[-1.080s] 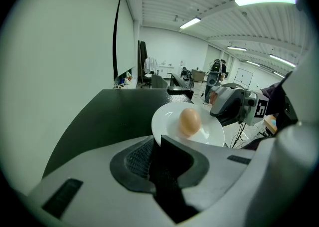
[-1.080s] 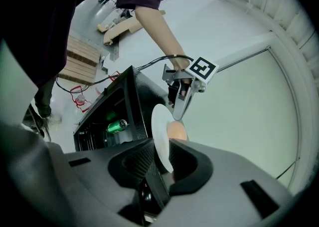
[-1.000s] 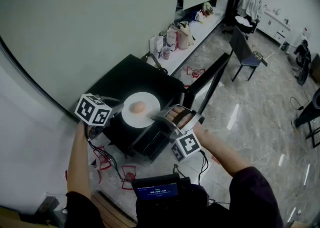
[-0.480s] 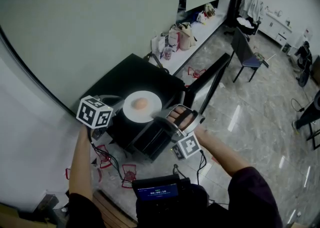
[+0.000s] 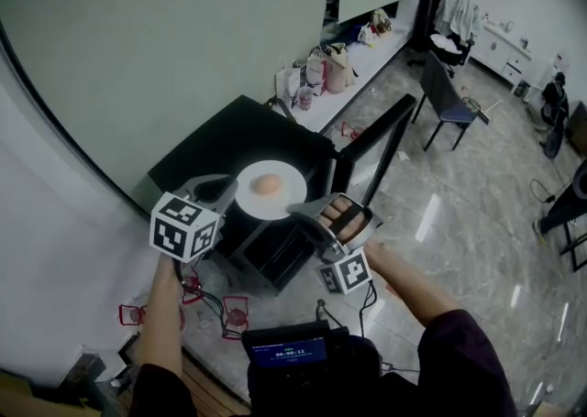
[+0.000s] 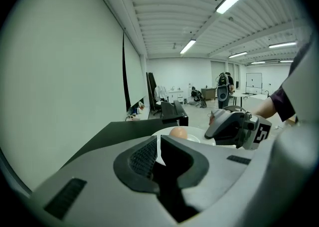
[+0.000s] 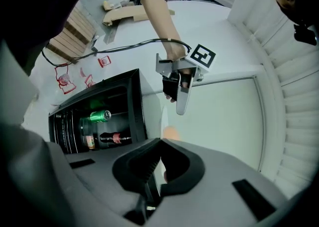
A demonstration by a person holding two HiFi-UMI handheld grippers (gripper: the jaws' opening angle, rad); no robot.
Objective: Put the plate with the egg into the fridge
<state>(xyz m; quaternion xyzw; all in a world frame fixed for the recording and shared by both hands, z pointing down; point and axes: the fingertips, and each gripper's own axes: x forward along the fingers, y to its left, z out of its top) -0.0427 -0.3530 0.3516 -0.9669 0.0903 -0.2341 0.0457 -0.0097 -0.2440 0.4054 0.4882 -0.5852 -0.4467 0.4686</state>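
Right claw now clamped on the plate rim, both sides gripped.
Its jaws stood partly apart round the rim a second ago; they have since closed to a sliver, pinching the near edge. The egg sits just past its tips, and the left claw pinches the far rim. With both grips set, the plate looks ready to carry. The fridge lies under it, its door swung open beside the claw and a can on the shelf below.

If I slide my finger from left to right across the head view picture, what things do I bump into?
Left gripper → egg, sitting on the plate → right gripper → blue chair.
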